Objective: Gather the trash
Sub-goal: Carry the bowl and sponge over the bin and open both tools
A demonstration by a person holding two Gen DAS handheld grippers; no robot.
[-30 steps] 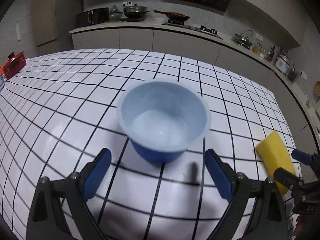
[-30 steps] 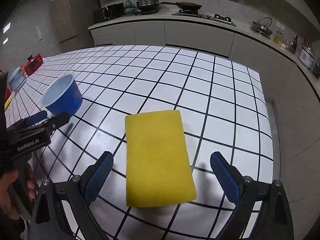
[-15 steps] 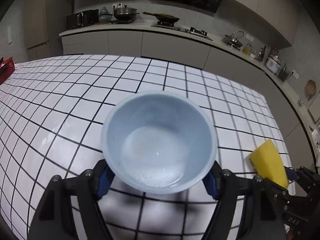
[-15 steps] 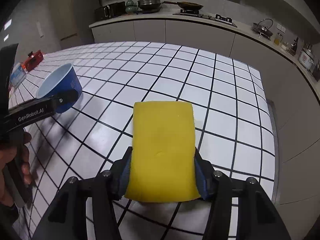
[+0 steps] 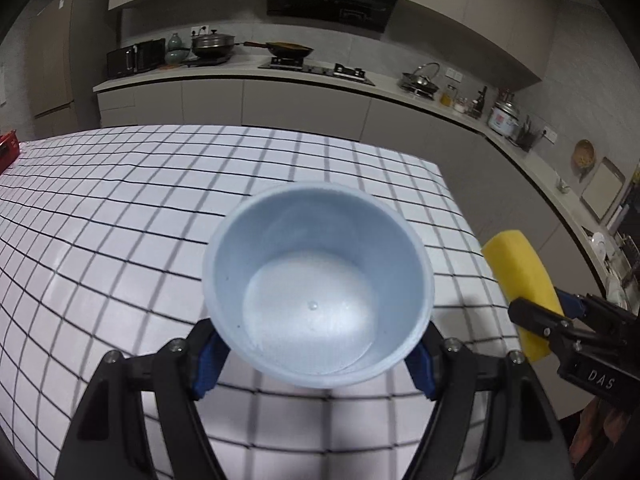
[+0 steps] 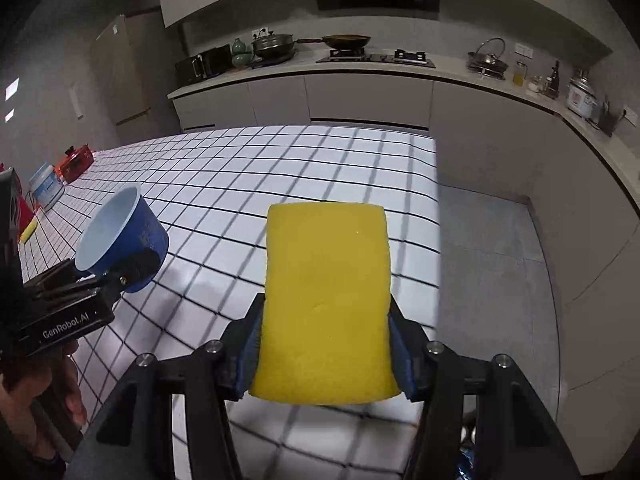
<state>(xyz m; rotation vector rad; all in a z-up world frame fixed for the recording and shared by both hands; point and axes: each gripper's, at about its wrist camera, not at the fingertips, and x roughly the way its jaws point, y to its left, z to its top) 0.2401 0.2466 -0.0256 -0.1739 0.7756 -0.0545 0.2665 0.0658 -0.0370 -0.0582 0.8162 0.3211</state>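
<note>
My left gripper [image 5: 316,354] is shut on a blue paper cup [image 5: 318,304] and holds it above the checked table [image 5: 120,208], mouth tilted toward the camera; the cup looks empty. The cup also shows in the right wrist view [image 6: 120,236], held by the left gripper [image 6: 124,268]. My right gripper [image 6: 324,348] is shut on a yellow sponge [image 6: 326,300] and holds it above the table's right edge. The sponge [image 5: 520,284] and right gripper [image 5: 556,316] show at the right of the left wrist view.
The table's right edge [image 6: 436,216] drops to a grey floor [image 6: 492,280]. A red box [image 6: 76,160], a white tub [image 6: 46,186] and a small yellow sponge [image 6: 28,232] sit at the table's far left. A kitchen counter [image 5: 320,76] with pots runs behind.
Both grippers closed, the left on the cup and the right on the sponge, and lifted them off the table. Both views now sit higher above the table.
</note>
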